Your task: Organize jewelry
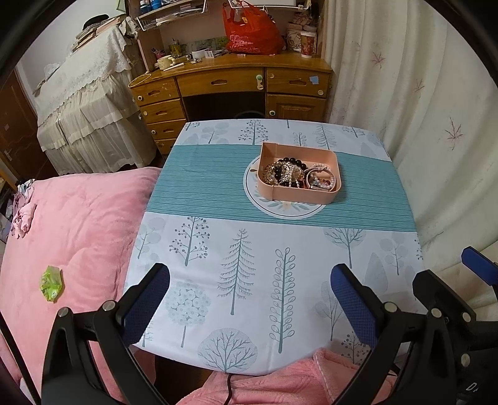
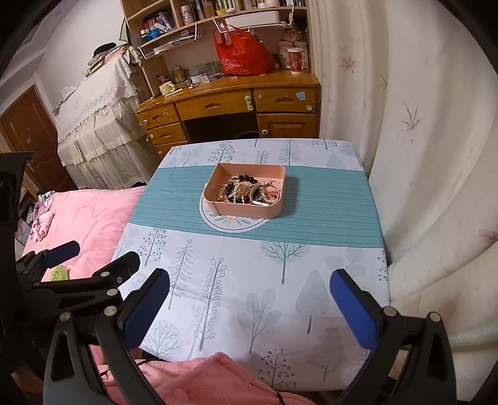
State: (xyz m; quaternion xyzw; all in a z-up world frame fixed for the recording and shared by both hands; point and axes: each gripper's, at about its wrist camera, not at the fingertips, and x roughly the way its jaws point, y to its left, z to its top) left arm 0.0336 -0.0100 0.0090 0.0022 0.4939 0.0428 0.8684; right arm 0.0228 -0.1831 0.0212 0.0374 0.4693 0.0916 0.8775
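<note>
black jaws, blue mesh pads (image 1: pixel 351 305), silver screws (image 1: pixel 109 306)

In front of you stands the surface (image 1: pixel 218 249), covered with a cloth of pale trees and a teal striped band. Beyond its far edge you see a wooden desk (image 1: pixel 230 81) with drawers, and shelves (image 2: pixel 186 28) above it carrying books and bottles. A red plastic bag (image 1: pixel 252 31) hangs over the desk. At the surface's left edge lies a bed with a pink blanket (image 1: pixel 71 224). A cream curtain (image 1: pixel 420 109) hangs along the right edge. A lace-covered cabinet (image 1: pixel 84 99) stands left of the desk, near a brown door (image 2: pixel 28 124).
</note>
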